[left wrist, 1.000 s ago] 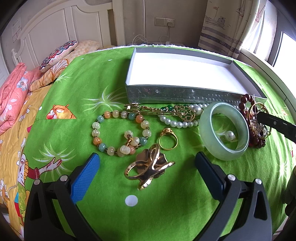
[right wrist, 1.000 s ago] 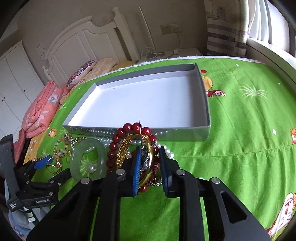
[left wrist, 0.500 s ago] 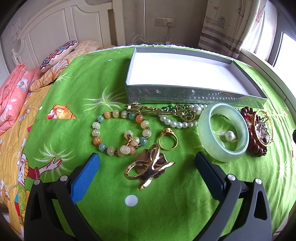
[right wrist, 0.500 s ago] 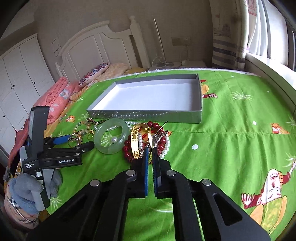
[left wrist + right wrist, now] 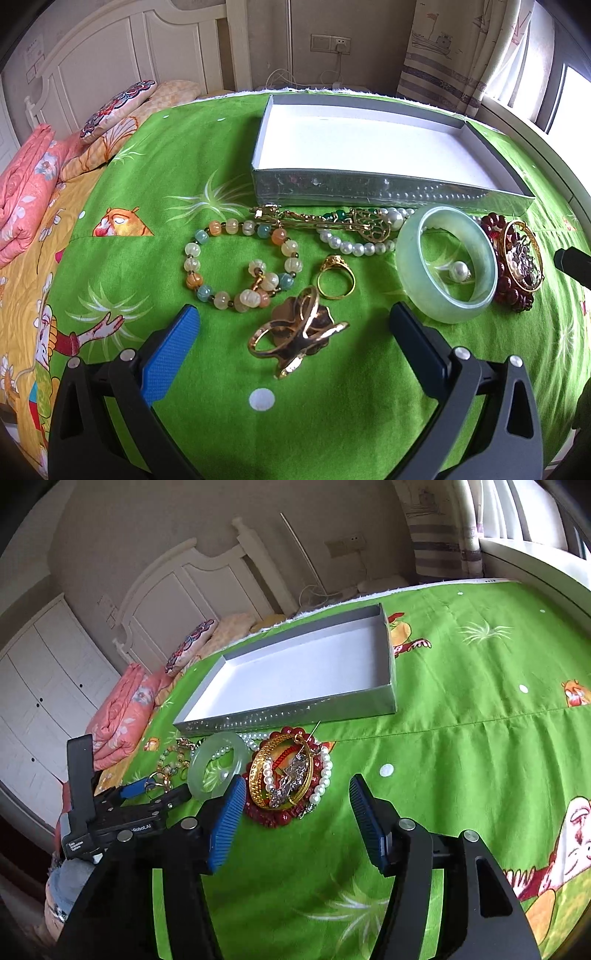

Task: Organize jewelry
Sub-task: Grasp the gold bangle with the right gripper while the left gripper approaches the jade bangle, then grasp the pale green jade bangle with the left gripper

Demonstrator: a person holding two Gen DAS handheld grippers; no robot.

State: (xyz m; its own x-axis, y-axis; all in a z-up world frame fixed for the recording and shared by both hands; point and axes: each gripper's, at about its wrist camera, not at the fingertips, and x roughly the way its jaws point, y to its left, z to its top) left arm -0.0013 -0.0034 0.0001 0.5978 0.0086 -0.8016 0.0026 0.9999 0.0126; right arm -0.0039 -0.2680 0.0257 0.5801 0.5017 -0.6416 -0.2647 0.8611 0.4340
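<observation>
Jewelry lies on a green bedspread in front of an empty silver box (image 5: pixel 369 186) (image 5: pixel 295 712). My left gripper (image 5: pixel 295 328) is open and low, its fingers either side of a gold flower brooch (image 5: pixel 295 334). Beyond it lie a pastel bead bracelet (image 5: pixel 240 266), a gold ring (image 5: pixel 335 277), a pearl strand (image 5: pixel 351 243) and a jade bangle (image 5: pixel 447 264) (image 5: pixel 218 764). My right gripper (image 5: pixel 297 808) is open and empty, just short of a pile of gold bangle (image 5: pixel 282 775), red beads (image 5: pixel 277 818) and pearls.
Pink folded quilts (image 5: pixel 22 199) and patterned pillows (image 5: pixel 118 107) lie at the left by the white headboard. A window ledge runs along the right (image 5: pixel 535 565). The left gripper's body (image 5: pixel 110 812) shows in the right wrist view, left of the jade bangle.
My right gripper was shut over the red-bead and gold pile and pulled back; it has now opened wide and stands empty near the pile. The left gripper has not moved.
</observation>
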